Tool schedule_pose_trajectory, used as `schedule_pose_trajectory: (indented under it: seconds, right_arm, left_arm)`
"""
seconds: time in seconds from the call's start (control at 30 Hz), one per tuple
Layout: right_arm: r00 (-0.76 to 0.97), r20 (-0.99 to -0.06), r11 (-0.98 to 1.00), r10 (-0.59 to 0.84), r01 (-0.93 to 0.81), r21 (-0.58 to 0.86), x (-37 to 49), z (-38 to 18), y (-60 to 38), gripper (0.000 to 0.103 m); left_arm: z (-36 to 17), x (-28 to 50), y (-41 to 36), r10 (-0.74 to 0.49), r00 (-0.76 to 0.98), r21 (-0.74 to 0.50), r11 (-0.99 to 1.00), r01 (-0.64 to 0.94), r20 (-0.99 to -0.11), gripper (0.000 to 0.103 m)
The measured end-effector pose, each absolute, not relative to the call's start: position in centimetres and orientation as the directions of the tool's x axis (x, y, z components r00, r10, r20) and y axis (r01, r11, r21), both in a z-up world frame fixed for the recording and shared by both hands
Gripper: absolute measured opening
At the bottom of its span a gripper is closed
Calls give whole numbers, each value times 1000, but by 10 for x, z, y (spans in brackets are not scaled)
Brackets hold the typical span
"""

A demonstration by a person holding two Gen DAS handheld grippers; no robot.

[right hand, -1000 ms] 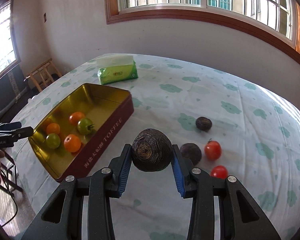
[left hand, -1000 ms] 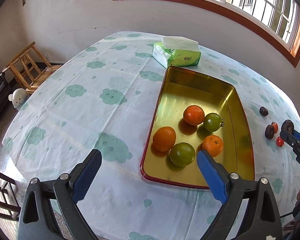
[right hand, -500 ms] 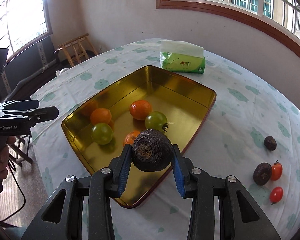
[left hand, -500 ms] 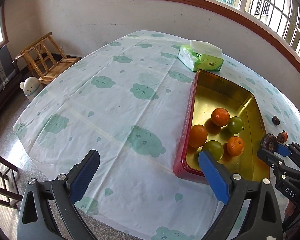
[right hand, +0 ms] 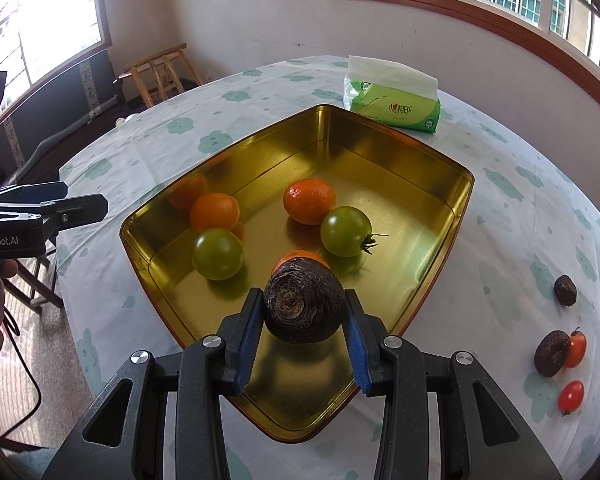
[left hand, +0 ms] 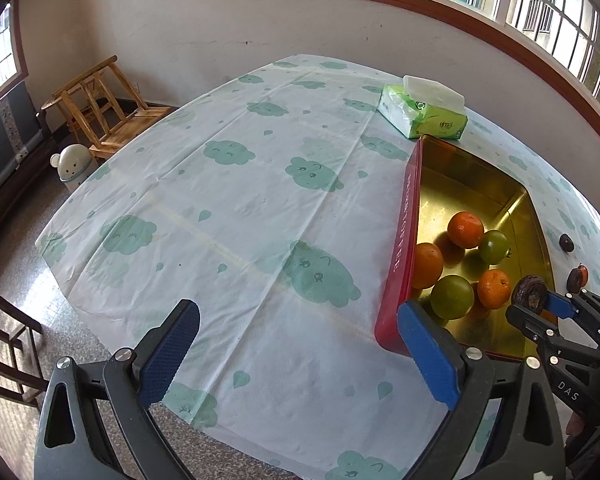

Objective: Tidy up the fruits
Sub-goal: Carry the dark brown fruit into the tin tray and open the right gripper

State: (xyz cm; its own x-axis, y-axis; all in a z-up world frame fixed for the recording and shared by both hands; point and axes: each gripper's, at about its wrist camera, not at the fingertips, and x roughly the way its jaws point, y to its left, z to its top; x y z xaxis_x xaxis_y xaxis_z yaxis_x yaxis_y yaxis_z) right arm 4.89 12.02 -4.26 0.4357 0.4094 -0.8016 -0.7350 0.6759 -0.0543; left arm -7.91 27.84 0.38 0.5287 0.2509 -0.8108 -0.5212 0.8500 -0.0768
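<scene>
- The right tongs (right hand: pixel 303 322) clamp a dark wrinkled fruit (right hand: pixel 303 306) above the near corner of the gold tin (right hand: pixel 466 184).
- The left tongs (left hand: pixel 298 354) gape wide and empty over the surface (left hand: pixel 260 208), left of the tin.
- Three oranges and two green tomatoes lie in the tin.

Readable text: three spots, all partial.
My left gripper (right hand: pixel 44 216) body read "enRobot.AI", first letter cut off at the frame edge. My right gripper (left hand: pixel 540 304) showed "DAS" on its body. The red tin (left hand: pixel 400 240) side wall carried pale lettering, roughly "OFFEE". The green tissue pack (right hand: pixel 396 108) print was too small to read.
</scene>
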Motion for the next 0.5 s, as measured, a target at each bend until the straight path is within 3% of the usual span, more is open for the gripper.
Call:
schedule_pose_trajectory:
  seconds: [0.5]
  right_arm:
    - [456, -801, 673, 388, -734, -92, 45, -45, 123, 40]
  left_arm:
    - [-1, -81, 277, 240, 519, -81, 850, -521, -820, 98]
